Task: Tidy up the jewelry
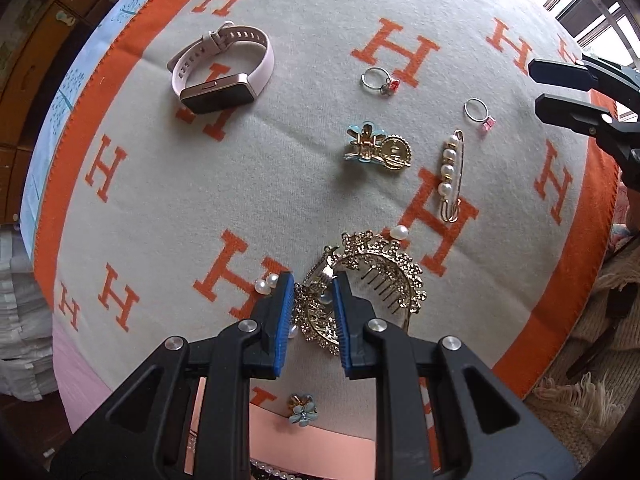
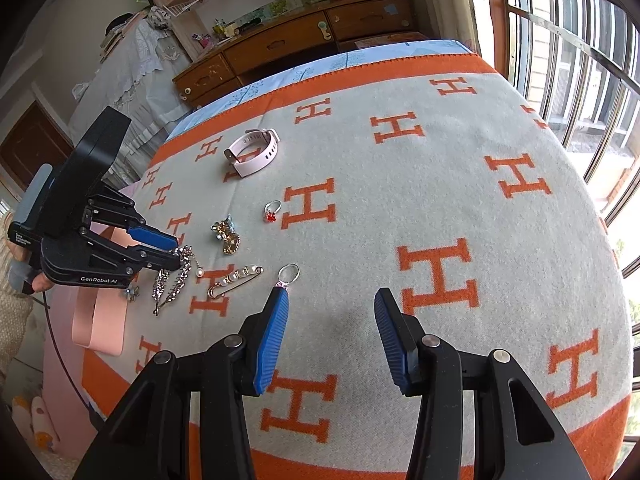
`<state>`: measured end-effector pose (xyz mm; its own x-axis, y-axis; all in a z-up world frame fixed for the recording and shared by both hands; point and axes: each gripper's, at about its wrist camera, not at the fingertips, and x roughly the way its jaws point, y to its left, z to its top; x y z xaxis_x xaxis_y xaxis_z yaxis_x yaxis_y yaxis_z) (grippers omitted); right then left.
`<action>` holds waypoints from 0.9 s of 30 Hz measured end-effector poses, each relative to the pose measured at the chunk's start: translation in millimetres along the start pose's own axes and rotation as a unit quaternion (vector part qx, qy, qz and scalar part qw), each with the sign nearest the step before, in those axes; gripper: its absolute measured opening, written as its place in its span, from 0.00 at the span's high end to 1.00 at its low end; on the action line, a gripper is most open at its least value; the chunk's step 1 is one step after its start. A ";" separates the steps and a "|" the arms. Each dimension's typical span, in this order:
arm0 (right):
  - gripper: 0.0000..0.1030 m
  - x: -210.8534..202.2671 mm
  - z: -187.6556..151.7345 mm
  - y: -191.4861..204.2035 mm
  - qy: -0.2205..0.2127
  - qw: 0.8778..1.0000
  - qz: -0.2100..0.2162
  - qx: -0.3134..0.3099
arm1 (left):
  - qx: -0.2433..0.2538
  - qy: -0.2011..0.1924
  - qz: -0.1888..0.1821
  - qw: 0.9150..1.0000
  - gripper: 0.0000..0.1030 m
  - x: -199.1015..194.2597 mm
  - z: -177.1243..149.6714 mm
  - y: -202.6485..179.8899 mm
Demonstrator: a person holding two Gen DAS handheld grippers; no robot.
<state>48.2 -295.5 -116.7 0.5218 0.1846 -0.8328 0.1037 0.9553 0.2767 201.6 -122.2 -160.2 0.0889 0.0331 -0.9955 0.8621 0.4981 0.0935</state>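
My left gripper (image 1: 311,280) is shut on a gold hair comb ornament (image 1: 380,276) with pearls; its blue pads clamp the ornament's near part, and the piece hangs from the jaws in the right wrist view (image 2: 176,276). On the blanket lie a pink smartwatch (image 1: 224,68), a ring with a red stone (image 1: 378,81), a ring with a pink stone (image 1: 480,114), a blue-and-gold hair clip (image 1: 378,148) and a pearl safety-pin brooch (image 1: 451,176). My right gripper (image 2: 331,294) is open and empty, above the blanket near the pink-stone ring (image 2: 289,273).
A grey blanket with orange H marks (image 2: 400,184) covers the bed. A small blue flower clip (image 1: 303,410) lies by a pink box (image 2: 102,320) at the near left edge. A wooden dresser (image 2: 296,40) stands beyond the bed, windows to the right.
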 end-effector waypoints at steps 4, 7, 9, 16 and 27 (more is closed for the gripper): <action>0.56 1.3 0.3 0.6 0.002 1.000 0.000 0.001 | -0.016 -0.008 0.012 1.000 0.83 -1.8 -3.3 -6.8; 0.56 0.3 0.4 2.5 -0.004 1.000 -0.004 -0.004 | -0.063 -0.014 -0.005 0.998 0.84 -5.8 -4.3 -6.3; 0.56 -0.9 0.6 4.5 -0.007 1.000 -0.006 -0.007 | -0.094 -0.034 -0.014 0.995 0.83 -15.3 -8.9 -9.4; 0.56 -1.2 5.5 16.1 -0.007 1.000 -0.003 -0.022 | -0.191 -0.095 -0.012 0.977 0.91 -56.7 -40.1 -11.7; 0.56 2.8 14.9 57.6 -0.005 0.997 0.002 -0.071 | -0.301 -0.185 -0.016 0.935 1.00 -111.8 -116.5 6.1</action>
<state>68.3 -243.4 -96.0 0.5311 0.1873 -0.8263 -0.0185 0.9776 0.2097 138.7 -21.9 -50.3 0.3302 -0.2372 -0.9136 0.4400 0.8950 -0.0733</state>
